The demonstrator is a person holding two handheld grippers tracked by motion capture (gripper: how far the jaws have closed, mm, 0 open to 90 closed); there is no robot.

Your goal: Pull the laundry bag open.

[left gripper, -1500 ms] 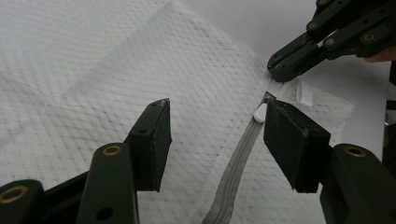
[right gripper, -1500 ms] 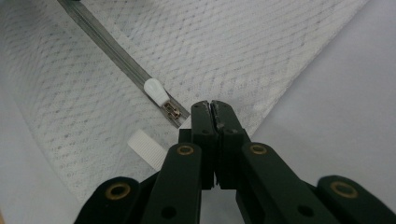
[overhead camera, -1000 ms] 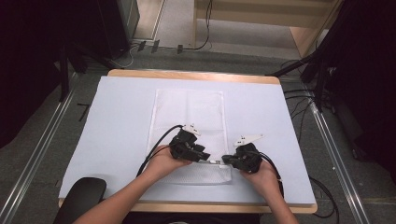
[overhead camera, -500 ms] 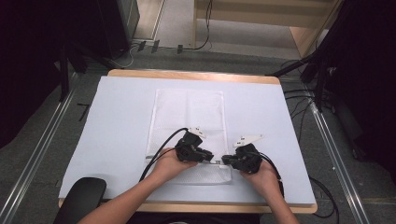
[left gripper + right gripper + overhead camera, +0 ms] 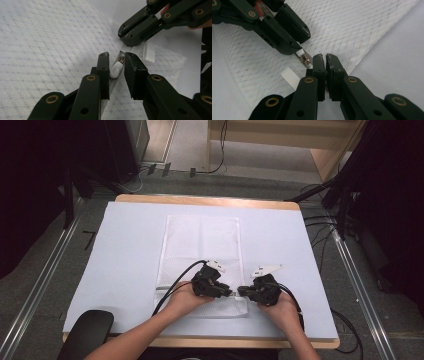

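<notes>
At the near end of the mesh bag [image 5: 201, 240], lying flat and lengthwise, working on the zipper along that end. Clamping the bag's edge firmly with the right gripper [image 5: 325, 56], jaws pressed together on the fabric just past the slider and beside the white label [image 5: 289, 77]. Straddling the zipper pull [image 5: 116, 70] with the left gripper [image 5: 116, 54], having just been easing its jaws wider, pads not pressing, pull lying loose between them. Probably best now: centring on the pull, squeezing squarely on its flat sides, then drawing straight along the bag's zipper line, keeping the anchored edge taut and low against the bag.
</notes>
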